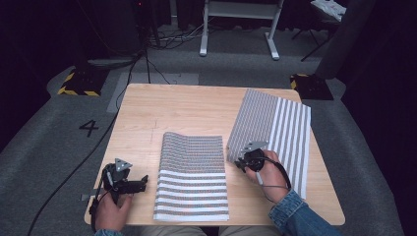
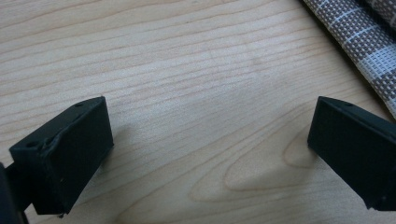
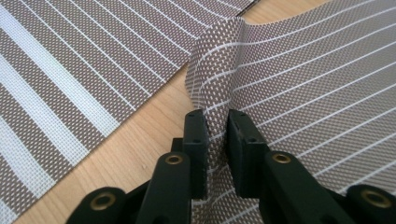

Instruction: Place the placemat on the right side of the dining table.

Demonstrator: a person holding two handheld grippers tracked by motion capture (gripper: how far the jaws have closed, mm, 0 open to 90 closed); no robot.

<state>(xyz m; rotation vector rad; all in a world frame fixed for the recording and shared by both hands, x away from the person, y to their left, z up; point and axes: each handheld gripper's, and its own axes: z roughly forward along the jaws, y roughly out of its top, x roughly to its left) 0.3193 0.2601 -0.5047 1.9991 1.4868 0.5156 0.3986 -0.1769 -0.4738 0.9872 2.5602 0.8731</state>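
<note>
Right gripper (image 3: 216,122): you are clamping its jaws on the striped mat's (image 3: 299,79) lifted edge, folded between them.

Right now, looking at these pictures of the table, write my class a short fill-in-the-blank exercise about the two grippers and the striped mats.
1. The right gripper is shut on an edge of the ____ mat.
2. The left gripper has its jaws ____ over bare wood.
3. The middle mat lies ____ on the table.
4. Both mats have a ____ pattern.

Missing words: right; open; flat; striped
</note>
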